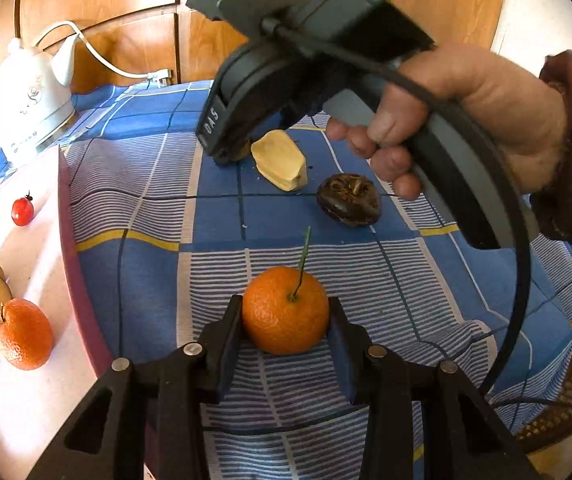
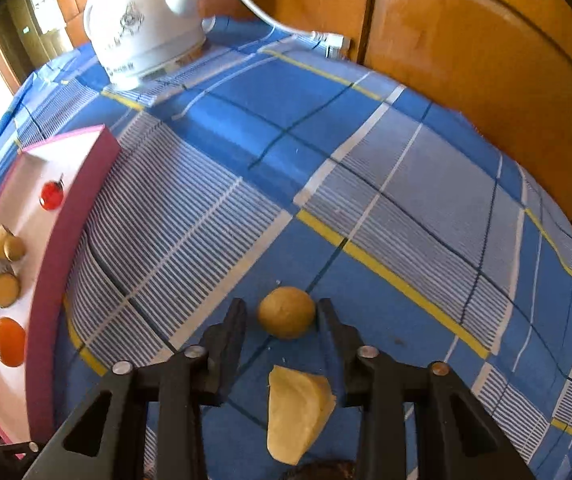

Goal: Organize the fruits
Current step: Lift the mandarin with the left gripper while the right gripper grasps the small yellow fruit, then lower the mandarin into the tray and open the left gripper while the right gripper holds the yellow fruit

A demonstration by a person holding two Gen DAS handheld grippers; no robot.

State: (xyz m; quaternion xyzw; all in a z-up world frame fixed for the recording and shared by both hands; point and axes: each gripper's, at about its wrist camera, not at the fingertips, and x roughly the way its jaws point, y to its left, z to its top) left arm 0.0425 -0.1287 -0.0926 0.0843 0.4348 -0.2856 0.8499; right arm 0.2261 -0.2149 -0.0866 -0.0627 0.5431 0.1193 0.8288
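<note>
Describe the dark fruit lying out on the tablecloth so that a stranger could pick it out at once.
Start from the blue checked tablecloth, right of the pink tray. Beyond the orange in the left gripper and just right of the pale yellow wedge lies the dark fruit. It alone is blackish-brown, wrinkled and tufted on top.

Backdrop is all glossy orange-brown wooden cabinet panels point(image 2: 466, 60), pretty warm looking. The worktop wears a blue checked cloth with white stripes and yellow lines point(image 2: 366, 184). A white ceramic electric kettle point(image 1: 25, 108) sits at the back, its white cord point(image 1: 101, 60) trailing along the wood. Strong daylight from the left side.
</note>
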